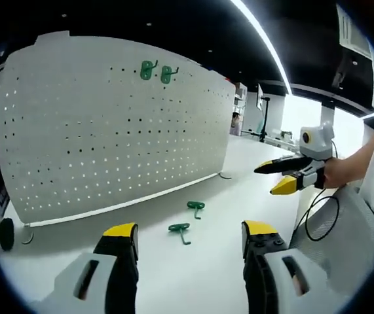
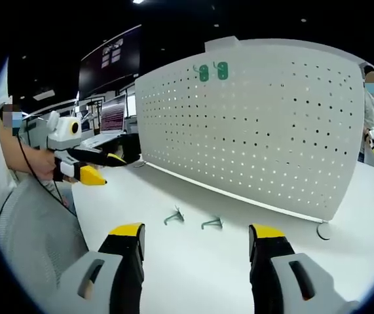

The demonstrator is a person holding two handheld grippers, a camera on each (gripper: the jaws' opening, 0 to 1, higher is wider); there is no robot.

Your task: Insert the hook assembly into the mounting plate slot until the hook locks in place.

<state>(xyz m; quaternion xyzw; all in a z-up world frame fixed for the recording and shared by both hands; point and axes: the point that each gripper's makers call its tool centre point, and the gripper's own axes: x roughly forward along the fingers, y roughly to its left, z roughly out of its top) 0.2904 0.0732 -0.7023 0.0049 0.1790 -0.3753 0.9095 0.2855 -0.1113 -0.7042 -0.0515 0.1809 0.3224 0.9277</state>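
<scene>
Left tongs [image 1: 190, 239] sit low over the white counter [image 1: 193, 281], jaws spread wide w/ nothing between, aimed at the pegboard [image 1: 108, 124]. Right tongs [image 1: 280, 176] come into the left gripper view from the right, held up off the counter in a person's hand [image 1: 337, 171], tips pointing toward the board; jaws look parted and empty. In the right gripper view the right tongs [image 2: 196, 242] likewise stand wide, empty, low over the counter, and the left tongs [image 2: 101, 168] show at left, held in a hand [image 2: 39, 163], raised. Count: 2 loose green hooks on the counter, 2 more already hung near the board's top edge [image 1: 156, 71], side by side. Loose pair lie flat just in front of the board's foot, near each other but apart, well short of both tongs: nearer hook [image 1: 180, 230] w/ its long axis running toward the left tongs, farther hook [image 1: 196, 208] lying about the same way. In the right gripper view they look grey-green, one [image 2: 173, 216] left of the other [image 2: 211, 224]; which end faces the board — can't tell. Pegboard stands upright on small feet, 1 board.
</scene>
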